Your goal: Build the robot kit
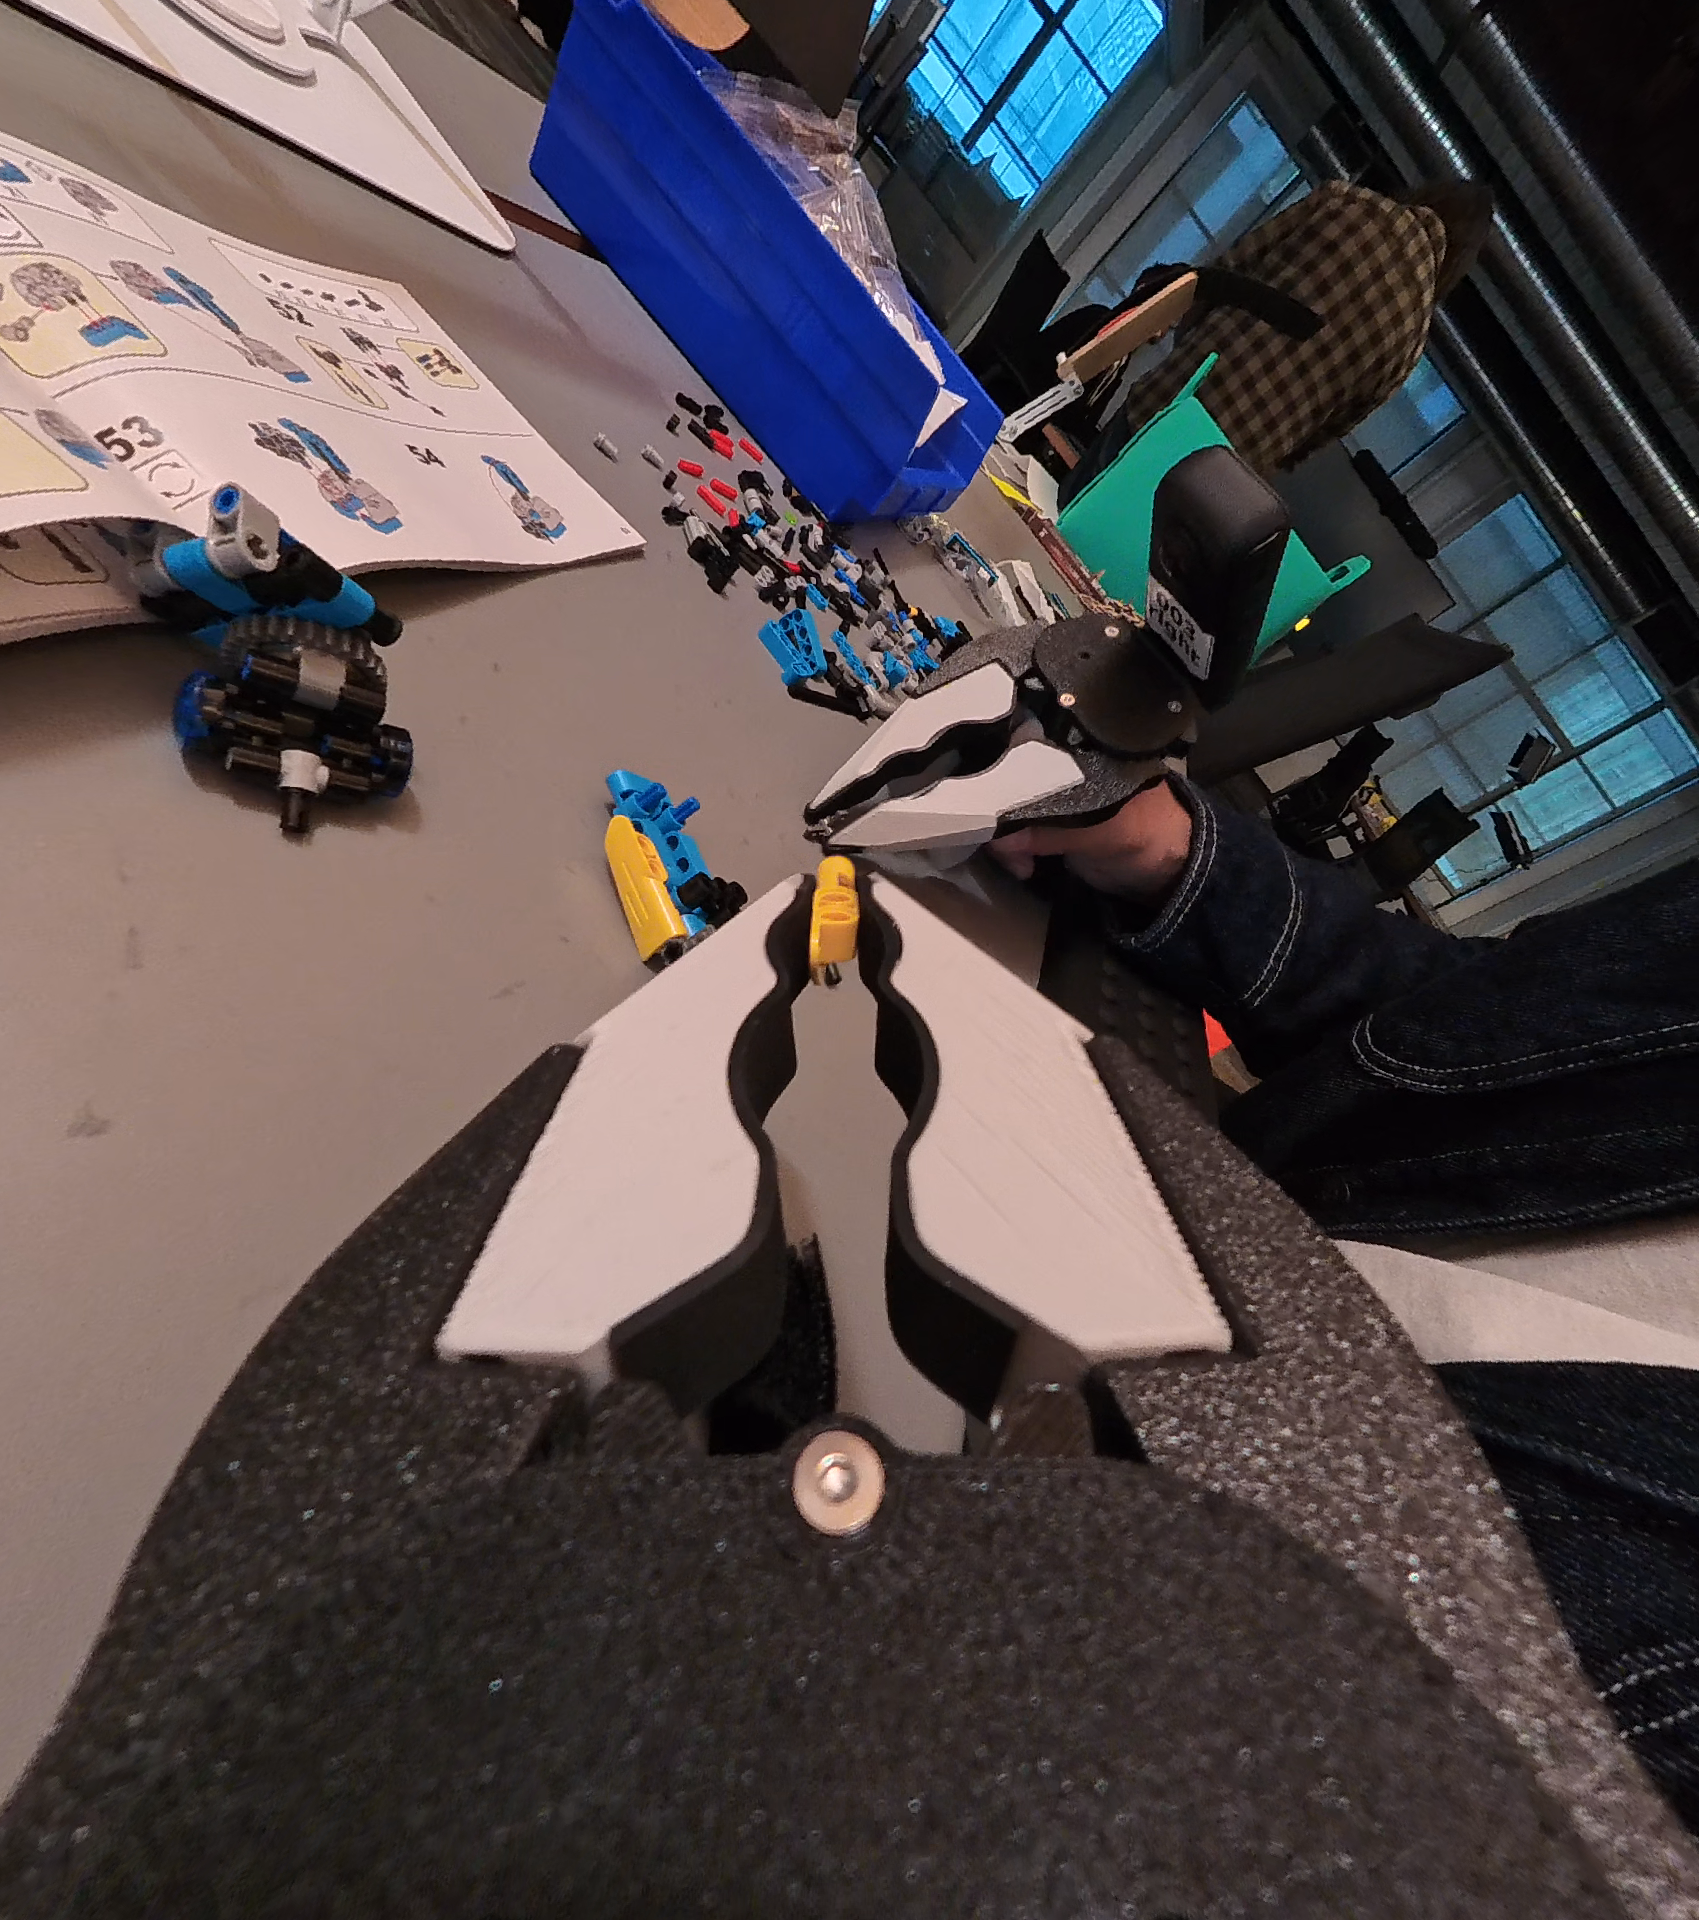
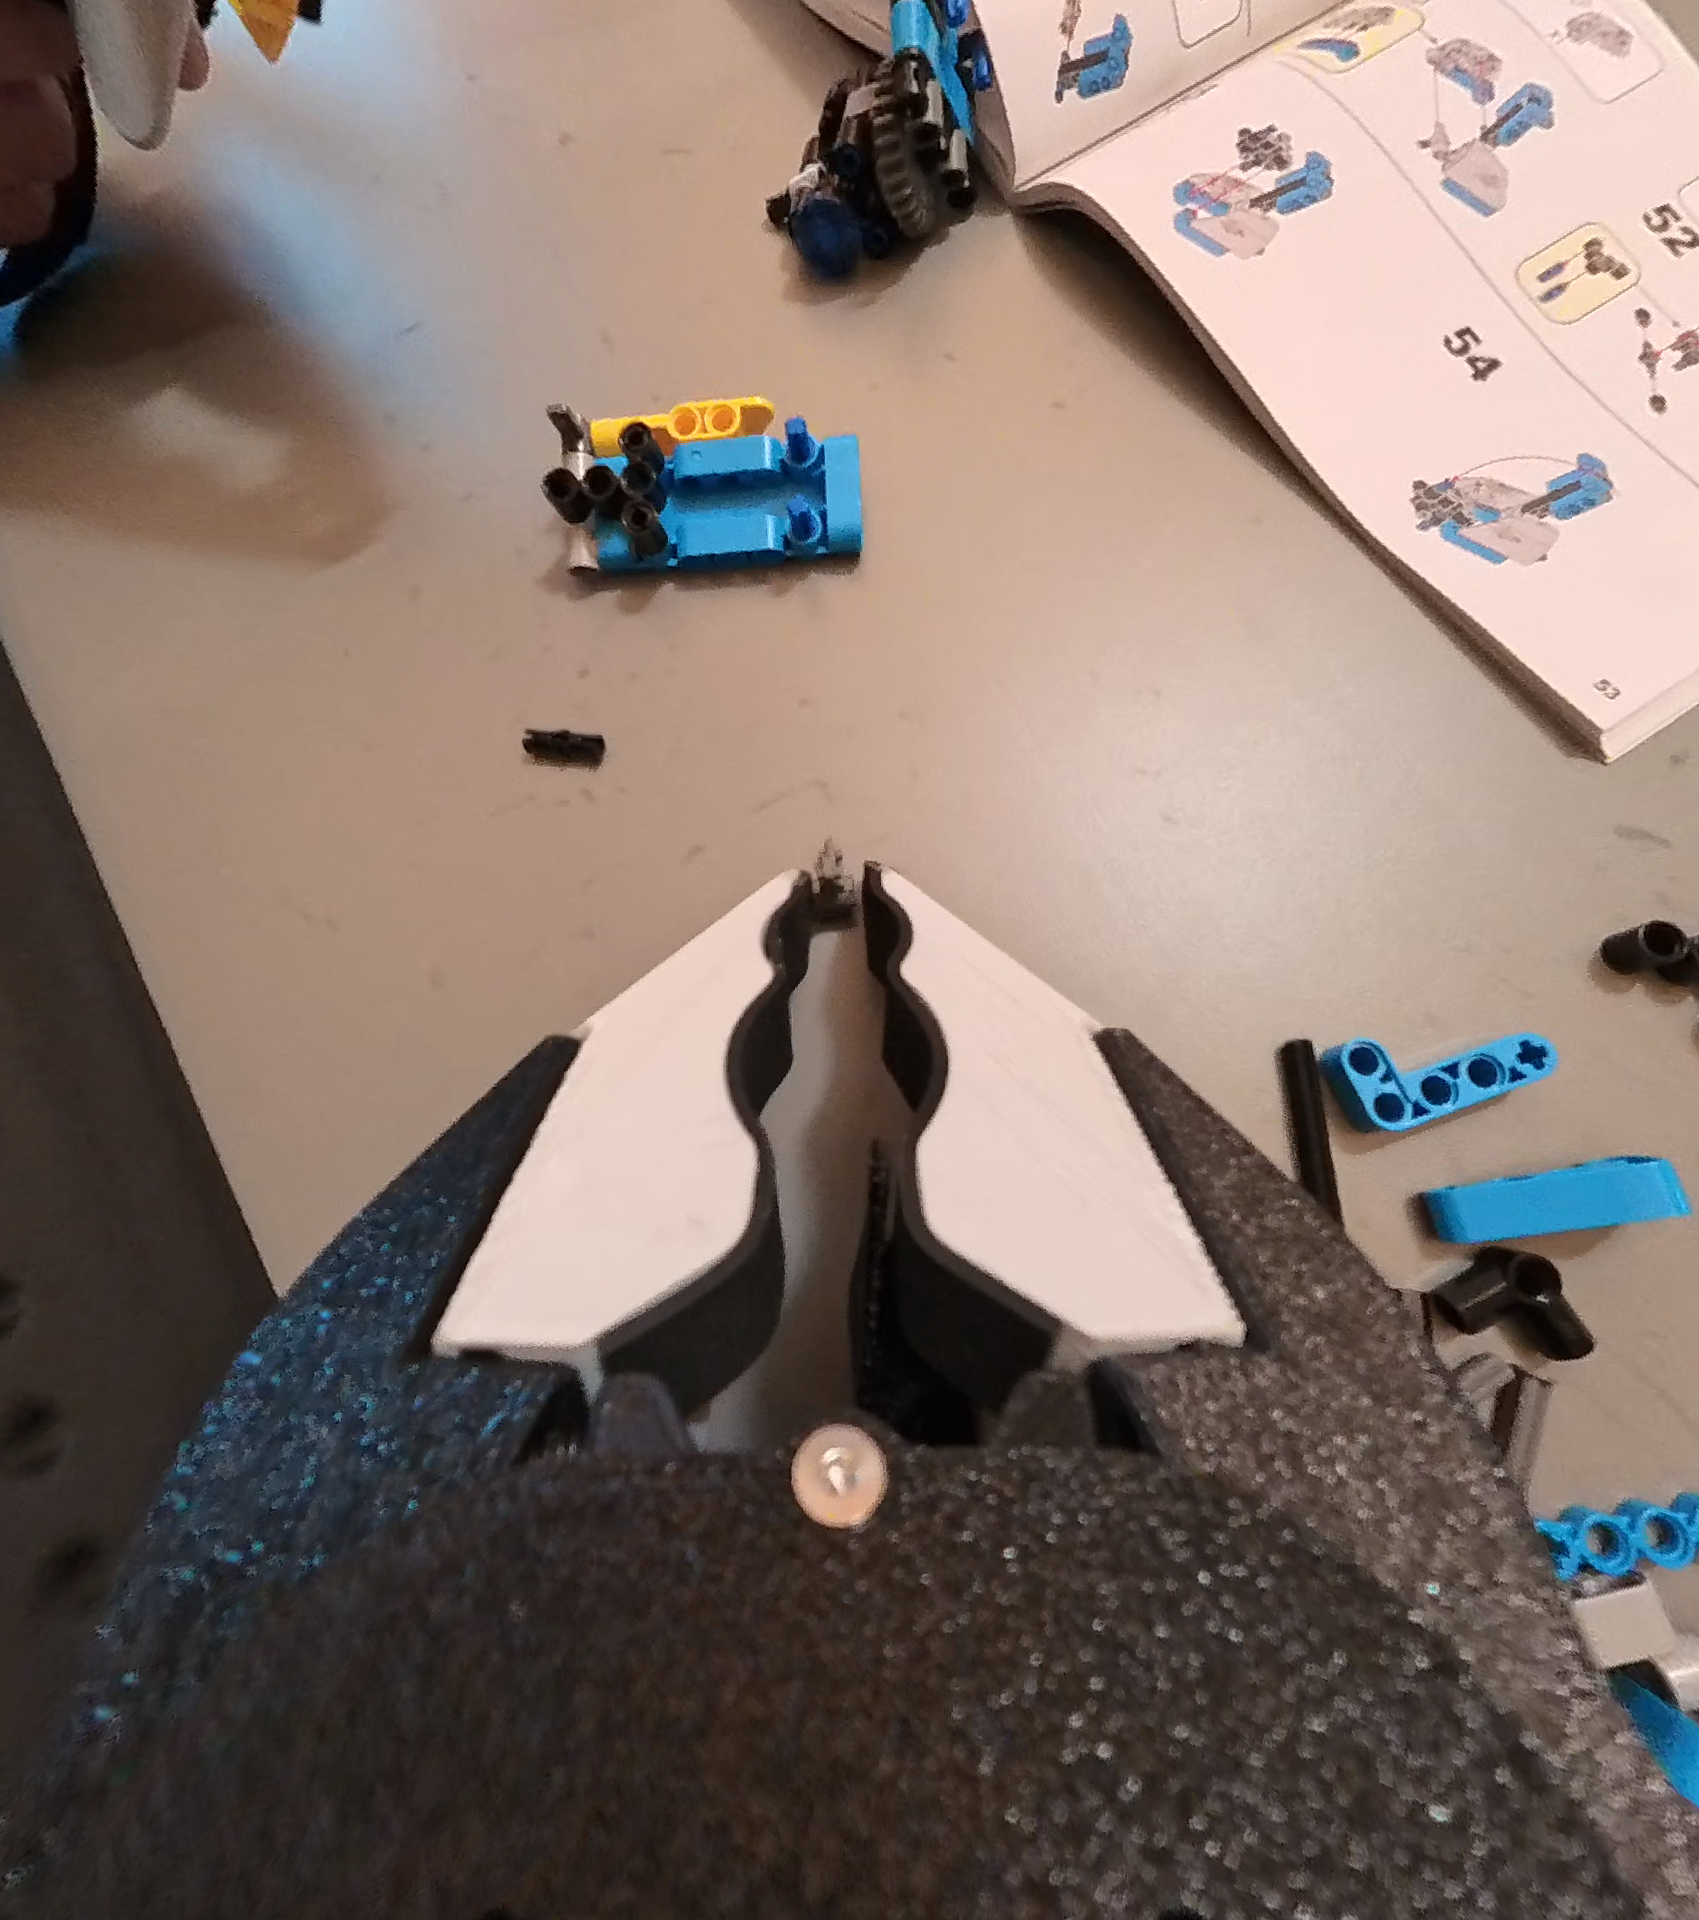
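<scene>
While both claws hover over the grey counter point(image 2: 1032, 675), each one pinches a small building piece.

The left claw point(image 1: 832, 914) is clenched on a yellow beam point(image 1: 834, 920); the right claw point(image 2: 837, 894) grips a tiny dark pin point(image 2: 832, 883) at its tips. In the right wrist view, a blue-and-yellow subassembly point(image 2: 710, 488) lies at 12 o'clock, a loose black pin point(image 2: 564, 748) at 11, an open instruction booklet point(image 2: 1427, 343) at 2, and loose blue and black parts point(image 2: 1551, 1205) at 3.
</scene>
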Available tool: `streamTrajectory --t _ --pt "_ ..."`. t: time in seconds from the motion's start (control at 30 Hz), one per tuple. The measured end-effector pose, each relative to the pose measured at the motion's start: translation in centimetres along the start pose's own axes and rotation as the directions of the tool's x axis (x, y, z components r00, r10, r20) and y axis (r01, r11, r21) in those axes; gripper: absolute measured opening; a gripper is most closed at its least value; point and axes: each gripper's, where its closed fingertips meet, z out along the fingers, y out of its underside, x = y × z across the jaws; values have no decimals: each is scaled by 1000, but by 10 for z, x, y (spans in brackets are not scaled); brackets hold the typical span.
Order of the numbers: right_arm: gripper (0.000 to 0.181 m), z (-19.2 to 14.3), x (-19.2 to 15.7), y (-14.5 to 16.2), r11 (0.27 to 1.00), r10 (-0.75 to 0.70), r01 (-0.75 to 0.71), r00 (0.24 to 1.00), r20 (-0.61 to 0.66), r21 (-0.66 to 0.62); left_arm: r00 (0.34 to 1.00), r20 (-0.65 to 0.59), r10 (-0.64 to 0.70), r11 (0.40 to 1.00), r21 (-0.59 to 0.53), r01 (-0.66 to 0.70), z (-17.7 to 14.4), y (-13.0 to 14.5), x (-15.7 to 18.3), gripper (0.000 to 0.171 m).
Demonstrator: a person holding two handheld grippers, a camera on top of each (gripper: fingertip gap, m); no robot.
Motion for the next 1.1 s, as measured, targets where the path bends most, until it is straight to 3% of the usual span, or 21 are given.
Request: streamTrajectory --t 0.17,0.23,0.3,0.37,0.43,0.5,0.63,0.9,1.1 --pt "7 2 0 -2 1000 24 -25 1000 14 3 998 -64 -1 999 34 3 -1 -6 11 7" --pt "7 4 -9 -9 994 112 -113 989 96 10 994 -113 -3 998 67 11 -4 -12 20 7" --pt "6 1 -27 -40 967 215 -241 945 246 81 986 -165 -14 994 105 32 -8 -19 27 7" --pt "6 -8 -49 -81 917 282 -374 854 436 140 971 -234 -39 988 136 73 -13 -25 34 7" --pt "6 -15 -67 -115 874 311 -466 755 578 138 953 -295 -60 982 155 110 -18 -30 40 7" --pt "6 -15 -84 -135 881 302 -464 704 643 94 934 -351 -67 979 160 130 -21 -32 48 6" --pt "6 -15 -107 -156 929 256 -369 708 658 36 919 -393 -44 980 163 117 -22 -31 58 7" --pt "6 -11 -111 -148 972 213 -229 784 584 -48 938 -346 -9 993 105 49 -13 -19 57 6" --pt "5 -18 -117 -140 956 283 -255 690 666 -143 940 -335 71 996 69 -50 -9 -9 66 6"
